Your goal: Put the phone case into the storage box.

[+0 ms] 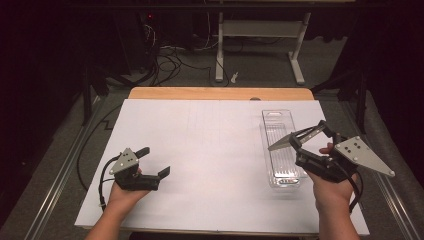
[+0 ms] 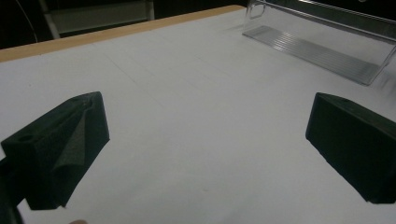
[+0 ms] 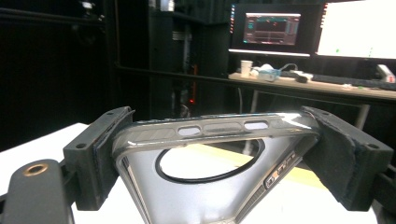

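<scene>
Your right tool point(image 3: 212, 140) pinches a clear phone case point(image 3: 205, 186) across its width, one pad on each long edge. The right gripper view brings out the case's side-button cutouts and the black ring on its back; the high view gives just a pale wedge point(image 1: 292, 139) jutting from the right tool point(image 1: 306, 142), lifted over the near half of the clear plastic tray point(image 1: 280, 150). That tray lies lengthwise on the right part of the white bench point(image 1: 200, 145). Your left tool point(image 1: 152, 161) rests well to the left of the tray, its jaws spread wide with nothing between them; the left gripper view looks past them to the tray's ribbed floor point(image 2: 317, 51) at top right.
</scene>
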`<move>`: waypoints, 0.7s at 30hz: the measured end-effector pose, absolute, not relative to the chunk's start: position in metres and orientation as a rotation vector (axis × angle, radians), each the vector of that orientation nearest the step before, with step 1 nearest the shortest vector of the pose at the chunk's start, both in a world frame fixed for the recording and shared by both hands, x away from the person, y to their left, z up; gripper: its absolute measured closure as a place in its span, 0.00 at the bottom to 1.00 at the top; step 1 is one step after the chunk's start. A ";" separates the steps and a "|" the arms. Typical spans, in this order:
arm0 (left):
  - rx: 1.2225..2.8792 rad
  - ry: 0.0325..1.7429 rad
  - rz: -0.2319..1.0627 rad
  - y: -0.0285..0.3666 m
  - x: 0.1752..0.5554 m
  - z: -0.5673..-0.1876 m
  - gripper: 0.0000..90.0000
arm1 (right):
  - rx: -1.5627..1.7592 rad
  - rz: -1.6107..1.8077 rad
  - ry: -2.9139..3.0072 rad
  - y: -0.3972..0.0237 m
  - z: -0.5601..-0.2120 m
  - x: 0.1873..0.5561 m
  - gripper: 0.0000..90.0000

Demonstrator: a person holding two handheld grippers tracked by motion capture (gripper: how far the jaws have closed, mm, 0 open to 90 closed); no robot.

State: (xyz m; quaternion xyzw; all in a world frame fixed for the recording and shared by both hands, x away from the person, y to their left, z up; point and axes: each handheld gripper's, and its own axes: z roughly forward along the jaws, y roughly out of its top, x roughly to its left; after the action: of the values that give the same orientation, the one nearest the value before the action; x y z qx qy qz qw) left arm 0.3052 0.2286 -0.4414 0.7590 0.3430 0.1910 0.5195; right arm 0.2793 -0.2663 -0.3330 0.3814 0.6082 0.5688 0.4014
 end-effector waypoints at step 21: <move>1.821 0.814 0.461 0.228 0.305 -0.440 0.01 | 1.021 1.339 1.524 -0.270 -0.344 0.289 0.15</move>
State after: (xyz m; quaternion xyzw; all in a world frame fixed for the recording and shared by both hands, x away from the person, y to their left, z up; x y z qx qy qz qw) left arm 0.3049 0.2278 -0.4401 0.7596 0.3397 0.1921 0.5203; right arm 0.2888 -0.2698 -0.3438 0.4075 0.6084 0.5347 0.4217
